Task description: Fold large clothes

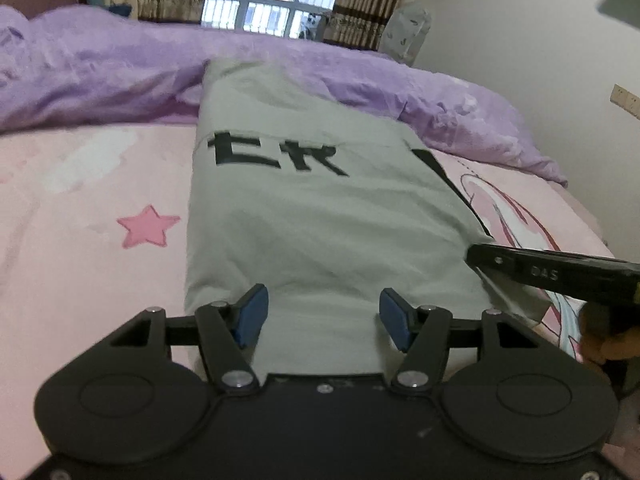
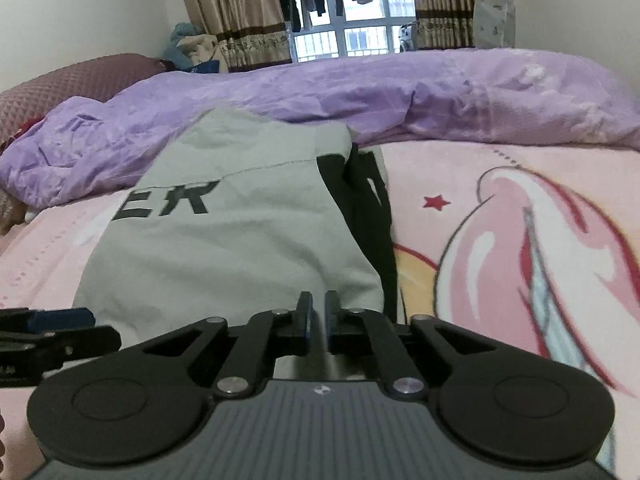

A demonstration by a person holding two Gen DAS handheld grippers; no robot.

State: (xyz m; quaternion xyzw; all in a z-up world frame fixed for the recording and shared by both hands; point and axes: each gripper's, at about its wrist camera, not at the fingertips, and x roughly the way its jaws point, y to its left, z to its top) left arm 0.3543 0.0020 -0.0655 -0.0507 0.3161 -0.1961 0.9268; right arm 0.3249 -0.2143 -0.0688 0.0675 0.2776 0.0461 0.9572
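Observation:
A grey garment (image 1: pixel 320 220) with black letters lies folded into a long strip on the bed, a black part showing along its right edge (image 2: pixel 372 216). My left gripper (image 1: pixel 325 314) is open at the strip's near end, its blue pads (image 1: pixel 252 314) standing wide apart with cloth between them and no pad pressing on it. My right gripper (image 2: pixel 319 312) has its jaws nearly together, pinching the near right corner of the grey garment. From the left wrist view, the right gripper (image 1: pixel 474 258) reaches in from the right with cloth drawn up to its tip. The left gripper (image 2: pixel 100 326) shows at the left edge of the right wrist view.
The garment rests on a pink sheet (image 1: pixel 80 208) printed with stars and a cartoon figure (image 2: pixel 520 240). A crumpled purple duvet (image 2: pixel 360 96) runs across the far side. A maroon pillow (image 2: pixel 60 84), curtains and a window (image 2: pixel 352 24) lie beyond. A wall (image 1: pixel 540 32) stands at right.

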